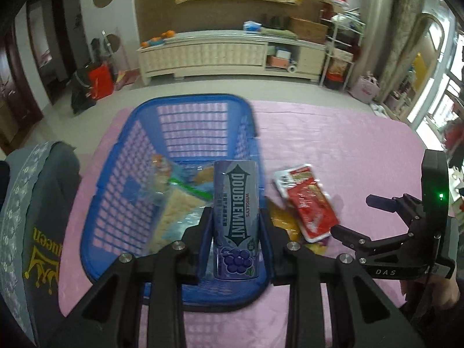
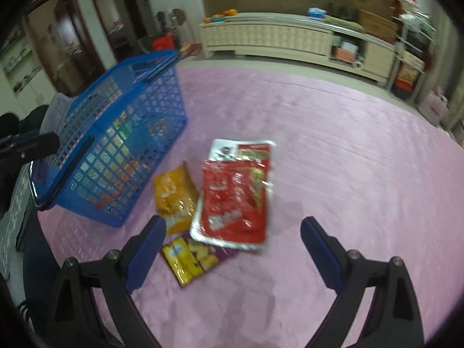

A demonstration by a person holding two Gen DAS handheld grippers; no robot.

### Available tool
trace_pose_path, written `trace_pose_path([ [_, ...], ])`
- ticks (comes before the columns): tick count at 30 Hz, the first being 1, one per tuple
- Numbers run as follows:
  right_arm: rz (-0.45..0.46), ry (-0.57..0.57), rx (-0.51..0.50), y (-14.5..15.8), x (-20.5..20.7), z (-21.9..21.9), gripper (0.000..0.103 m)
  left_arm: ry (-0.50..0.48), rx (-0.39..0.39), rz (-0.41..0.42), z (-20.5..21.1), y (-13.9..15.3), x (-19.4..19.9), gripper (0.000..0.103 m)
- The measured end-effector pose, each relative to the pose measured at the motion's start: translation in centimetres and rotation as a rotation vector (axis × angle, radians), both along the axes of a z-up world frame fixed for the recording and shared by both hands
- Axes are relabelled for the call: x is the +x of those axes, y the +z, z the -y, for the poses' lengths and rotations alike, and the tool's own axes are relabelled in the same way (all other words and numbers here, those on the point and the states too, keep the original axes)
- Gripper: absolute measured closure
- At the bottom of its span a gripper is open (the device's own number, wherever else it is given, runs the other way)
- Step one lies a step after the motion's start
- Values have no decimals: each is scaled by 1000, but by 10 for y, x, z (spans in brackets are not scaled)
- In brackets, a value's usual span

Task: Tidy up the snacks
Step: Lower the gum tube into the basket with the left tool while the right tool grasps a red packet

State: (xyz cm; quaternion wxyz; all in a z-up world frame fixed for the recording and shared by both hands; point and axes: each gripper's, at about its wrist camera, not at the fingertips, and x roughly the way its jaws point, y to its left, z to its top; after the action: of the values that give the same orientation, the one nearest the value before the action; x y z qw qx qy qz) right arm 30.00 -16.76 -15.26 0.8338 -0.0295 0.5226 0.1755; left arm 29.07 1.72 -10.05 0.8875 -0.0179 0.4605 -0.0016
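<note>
Left wrist view: the left tool (image 1: 235, 217) is clamped on a gum bottle (image 1: 235, 220), held upright between its pads over the near end of the blue basket (image 1: 116, 174). Bagged snacks already lie in the basket at about 10 o'clock from the bottle, too blurred to name. The bottle looks stiff, light and smooth, so a grip across its middle, as now, should hold; the glossy label may slip if squeezed lightly. At 3 o'clock the right tool (image 1: 352, 216) hangs over the pink bench (image 1: 348, 133), beside a red packet (image 1: 310, 206).

Right wrist view: the right tool (image 2: 233, 235) is spread wide with nothing between its fingers, its jaws just starting to narrow. Just ahead, at 12 o'clock, lies the red packet (image 2: 235, 200), overlapping an orange packet (image 2: 174, 194) at 10 o'clock and a yellow packet (image 2: 188, 261) nearer the tool. These are soft, crinkly and light; best pinched at an edge or seam. Motion blur hides their print, and the red packet covers part of another packet beneath
</note>
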Motion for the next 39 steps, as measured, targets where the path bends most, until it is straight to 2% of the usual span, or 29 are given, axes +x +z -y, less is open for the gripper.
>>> trace_pose_path([
  [3,-33,48,-3,-18,16,-15,17,22,-4,-16,-14,-3,8,75],
  [7,-94,44,-22,-43,37,-23,32,21,14,-36,-24,-4,11,75],
  [12,-121,61,-56,-60,49,-29,35,15,-7,-61,-33,-15,20,75],
  [16,-126,88,-81,-59,52,-38,41,18,-26,-75,-37,-21,21,75],
  [24,-146,77,-68,-59,57,-31,43,29,-56,-83,-48,-26,18,75],
  [27,-140,75,-73,-59,60,-32,54,32,-63,-85,-51,-28,18,75],
  [28,-148,71,-64,-58,60,-31,67,32,-66,-85,-52,-29,17,75],
  [33,-165,76,-74,-60,55,-31,70,22,-78,-89,-53,-29,18,75],
  [35,-162,86,-93,-59,52,-34,75,16,-65,-88,-55,-29,18,75],
  [39,-152,96,-93,-58,45,-37,79,6,-58,-105,-59,-31,20,75],
])
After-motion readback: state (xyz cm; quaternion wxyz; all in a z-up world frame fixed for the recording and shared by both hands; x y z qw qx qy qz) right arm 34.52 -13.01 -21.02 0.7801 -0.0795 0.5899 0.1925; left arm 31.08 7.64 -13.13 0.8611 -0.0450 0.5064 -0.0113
